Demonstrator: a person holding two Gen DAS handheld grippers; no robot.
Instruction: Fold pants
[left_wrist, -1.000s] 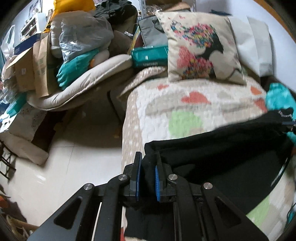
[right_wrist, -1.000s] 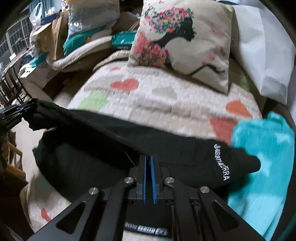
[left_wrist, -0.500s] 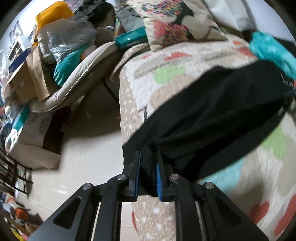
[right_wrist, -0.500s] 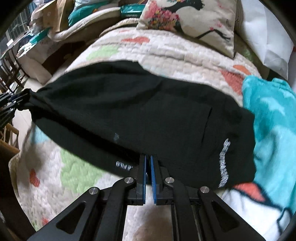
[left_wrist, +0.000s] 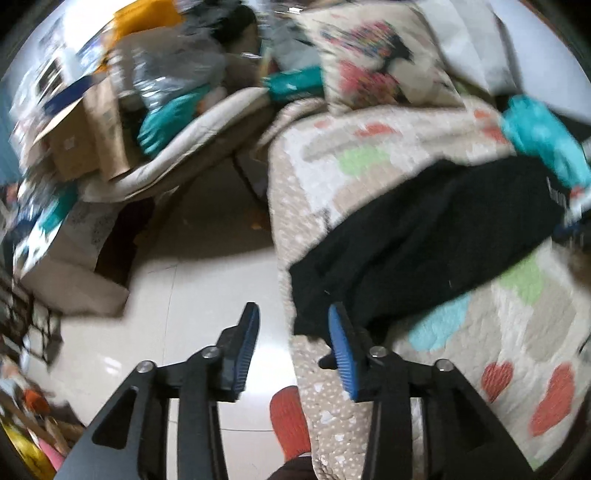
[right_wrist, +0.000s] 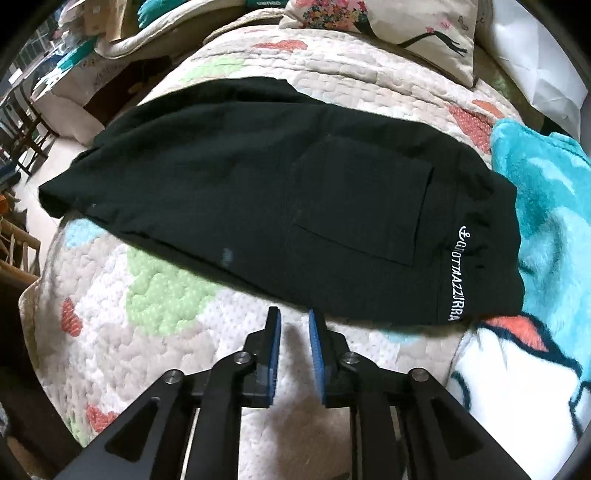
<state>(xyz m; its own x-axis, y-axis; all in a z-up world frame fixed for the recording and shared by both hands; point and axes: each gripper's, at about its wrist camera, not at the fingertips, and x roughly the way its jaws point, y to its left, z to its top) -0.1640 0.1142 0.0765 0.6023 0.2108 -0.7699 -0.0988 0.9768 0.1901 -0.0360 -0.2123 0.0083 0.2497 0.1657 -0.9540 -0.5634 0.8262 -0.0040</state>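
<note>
Black pants (right_wrist: 280, 192) lay flat across the heart-patterned quilt (right_wrist: 159, 295), folded lengthwise, with the lettered waistband (right_wrist: 456, 273) touching the turquoise blanket (right_wrist: 546, 206) and the leg end reaching the quilt's edge toward the floor (left_wrist: 192, 314). A patch pocket (right_wrist: 362, 206) faced upward. The right gripper (right_wrist: 293, 347) hovered just beside the near long edge of the fabric, its blue pads (right_wrist: 274, 343) parted by a narrow gap and holding nothing. The left gripper (left_wrist: 291, 343) stood wide apart at the leg end of the pants (left_wrist: 424, 240); its right-hand pad lay against or just over the hem corner, its other pad out over the floor (contact could not be confirmed, the view being motion-blurred).

Judged stage: lengthwise fold laid down; crosswise fold not yet made.

Probable hazards:
- The leg end sat at the bed's edge; a loose or one-layer pinch there could let the lower layer slide off toward the floor.
- A pinch taken too deep could gather quilt with the cloth and drag it.
- The waistband abutting the blanket could snag its pile when lifted, skewing the fold.
- Uneven lift between the two grippers would misalign the stacked legs.
</note>
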